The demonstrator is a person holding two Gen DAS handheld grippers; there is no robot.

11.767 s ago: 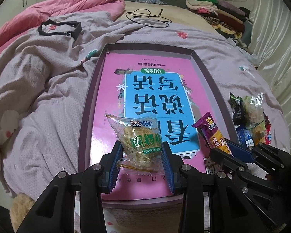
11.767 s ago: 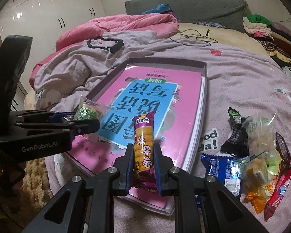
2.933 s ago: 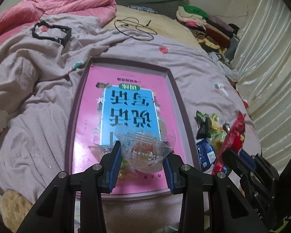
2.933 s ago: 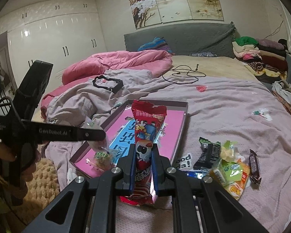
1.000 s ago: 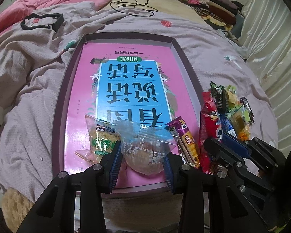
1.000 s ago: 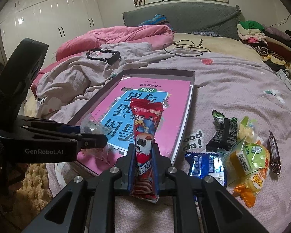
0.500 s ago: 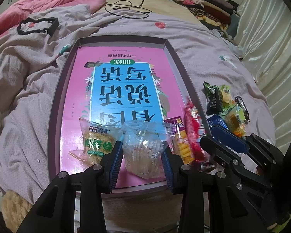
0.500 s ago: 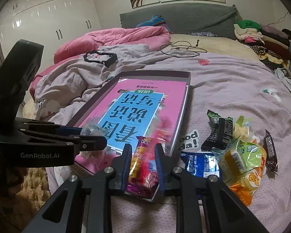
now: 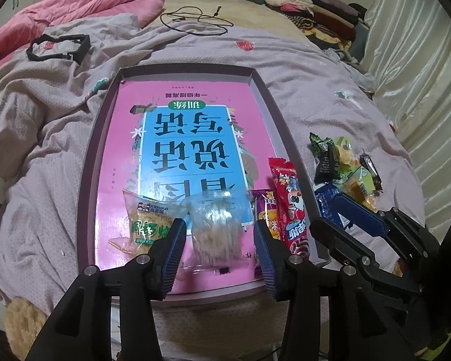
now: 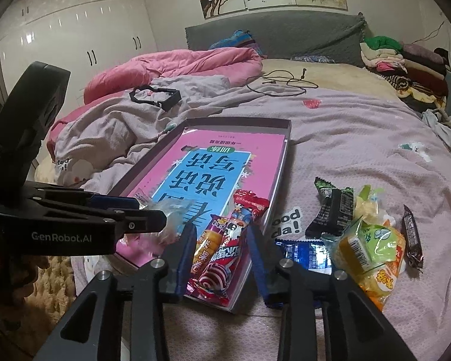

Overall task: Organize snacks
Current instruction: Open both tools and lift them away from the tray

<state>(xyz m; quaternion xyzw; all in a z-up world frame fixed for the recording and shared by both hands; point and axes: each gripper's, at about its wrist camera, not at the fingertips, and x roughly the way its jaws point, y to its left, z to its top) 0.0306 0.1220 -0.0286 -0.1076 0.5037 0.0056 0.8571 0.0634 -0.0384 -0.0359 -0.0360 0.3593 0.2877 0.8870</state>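
Note:
A shallow box with a pink and blue book cover inside lies on the bed. Along its near edge lie a green-labelled snack, a clear snack bag, a purple and yellow roll and a red snack stick. My left gripper is open with the clear bag lying loose between its fingers. My right gripper is open around the red stick, which rests in the box beside the purple roll.
A pile of loose snacks lies on the purple sheet right of the box, with a blue pack and a black pack. A black frame and a cable lie farther back. Pink duvet at left.
Both grippers have opened. The clear bag and the red stick now lie released in the box; a second ago each was held in shut fingers.

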